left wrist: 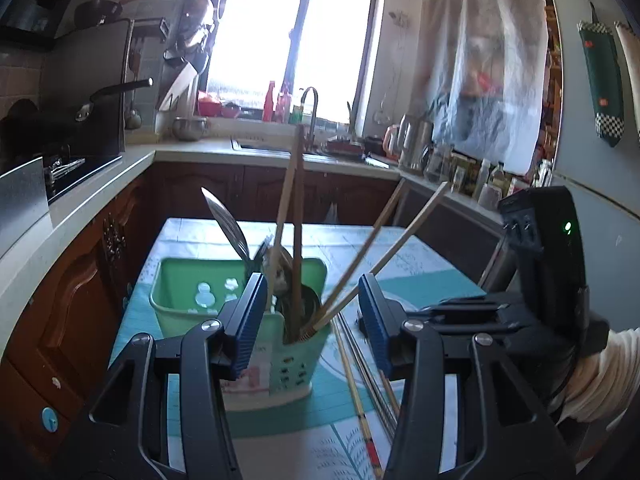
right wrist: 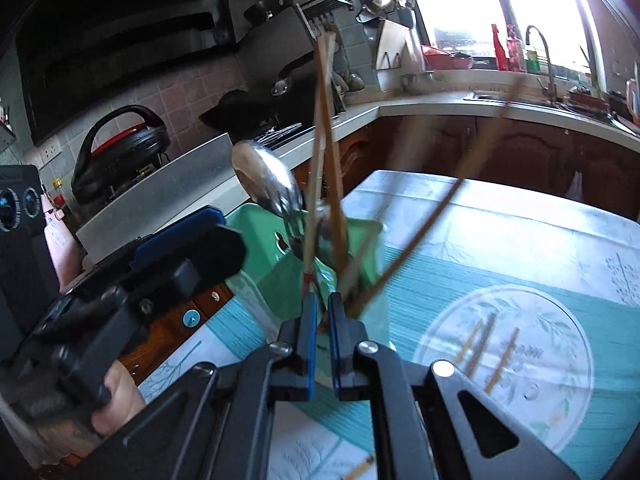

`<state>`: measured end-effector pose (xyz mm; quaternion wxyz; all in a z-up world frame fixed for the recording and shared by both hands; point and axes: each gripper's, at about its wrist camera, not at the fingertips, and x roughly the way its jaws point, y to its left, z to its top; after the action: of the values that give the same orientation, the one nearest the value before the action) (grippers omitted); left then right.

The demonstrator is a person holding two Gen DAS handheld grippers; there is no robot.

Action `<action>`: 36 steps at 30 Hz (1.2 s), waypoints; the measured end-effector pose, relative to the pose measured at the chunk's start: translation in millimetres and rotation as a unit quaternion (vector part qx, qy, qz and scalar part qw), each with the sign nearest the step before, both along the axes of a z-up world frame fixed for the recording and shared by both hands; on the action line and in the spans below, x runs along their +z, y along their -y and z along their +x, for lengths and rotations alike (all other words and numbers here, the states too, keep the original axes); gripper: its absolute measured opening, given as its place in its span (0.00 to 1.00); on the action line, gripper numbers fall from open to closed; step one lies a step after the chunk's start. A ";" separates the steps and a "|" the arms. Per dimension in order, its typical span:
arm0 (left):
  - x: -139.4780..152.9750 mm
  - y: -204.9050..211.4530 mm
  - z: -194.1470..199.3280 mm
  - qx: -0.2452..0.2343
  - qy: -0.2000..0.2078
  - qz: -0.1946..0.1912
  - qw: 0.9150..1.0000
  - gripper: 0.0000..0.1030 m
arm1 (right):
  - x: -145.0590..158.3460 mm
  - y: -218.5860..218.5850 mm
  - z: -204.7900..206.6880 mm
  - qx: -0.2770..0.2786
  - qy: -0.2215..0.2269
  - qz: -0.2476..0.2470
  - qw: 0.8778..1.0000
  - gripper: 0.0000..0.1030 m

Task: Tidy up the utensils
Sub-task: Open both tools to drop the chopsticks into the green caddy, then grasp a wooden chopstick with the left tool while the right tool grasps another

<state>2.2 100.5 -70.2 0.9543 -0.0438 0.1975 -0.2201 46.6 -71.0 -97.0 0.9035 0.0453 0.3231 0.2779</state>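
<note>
Pinching a slim wooden chopstick (right wrist: 318, 184), right hand-held gripper (right wrist: 323, 312); left hand-held gripper (left wrist: 312, 304) spread wide

No text reads clearly; the green utensil holder (left wrist: 256, 364) bears a pinkish label, perhaps printed, but blurred.

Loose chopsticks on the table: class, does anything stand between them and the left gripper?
Nothing visible does. The loose chopsticks lie bare on the tablecloth, right of the green holder, just below the open left gripper.
</note>
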 end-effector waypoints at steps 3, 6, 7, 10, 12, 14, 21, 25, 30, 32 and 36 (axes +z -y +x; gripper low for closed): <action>-1.3 11.8 -6.7 -0.007 -0.018 0.021 1.000 0.43 | 1.4 17.5 -10.0 -0.014 -0.013 -0.012 1.000 0.05; -5.7 25.5 -12.2 -0.018 -0.036 0.042 0.998 0.43 | 0.5 37.4 -15.5 -0.037 -0.042 -0.018 0.998 0.05; -7.8 31.8 -15.4 -0.023 -0.043 0.049 0.998 0.43 | -0.8 44.4 -15.8 -0.044 -0.056 -0.021 0.997 0.05; -16.8 48.6 -16.5 -0.047 -0.080 0.066 0.994 0.43 | -6.9 62.5 -13.4 -0.066 -0.096 -0.026 0.993 0.05; -27.3 62.3 -13.7 -0.060 -0.116 0.080 0.988 0.43 | -12.0 72.4 -9.7 -0.075 -0.123 -0.022 0.989 0.05; -39.3 74.0 -7.4 -0.067 -0.156 0.089 0.981 0.43 | -18.7 80.1 -3.2 -0.089 -0.156 -0.019 0.984 0.05; -84.1 107.3 22.7 -0.050 -0.285 0.130 0.948 0.36 | -61.1 99.2 25.0 -0.128 -0.271 -0.012 0.954 0.09; -100.6 118.9 30.3 -0.040 -0.318 0.150 0.935 0.32 | -81.4 99.2 47.5 -0.145 -0.309 -0.007 0.940 0.14; -111.9 125.5 37.5 -0.032 -0.344 0.162 0.924 0.26 | -87.9 90.1 66.9 -0.156 -0.317 -0.026 0.935 0.14; -112.6 128.2 38.2 -0.031 -0.344 0.164 0.924 0.25 | -88.2 86.0 72.1 -0.157 -0.319 -0.040 0.934 0.14; -112.0 135.8 39.5 -0.030 -0.345 0.171 0.922 0.25 | -87.8 70.2 75.9 -0.157 -0.314 -0.087 0.932 0.14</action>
<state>41.7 -35.2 -182.2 0.8130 0.0527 0.5505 -0.1823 122.5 -141.1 -184.8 0.7882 0.1022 0.6022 0.0750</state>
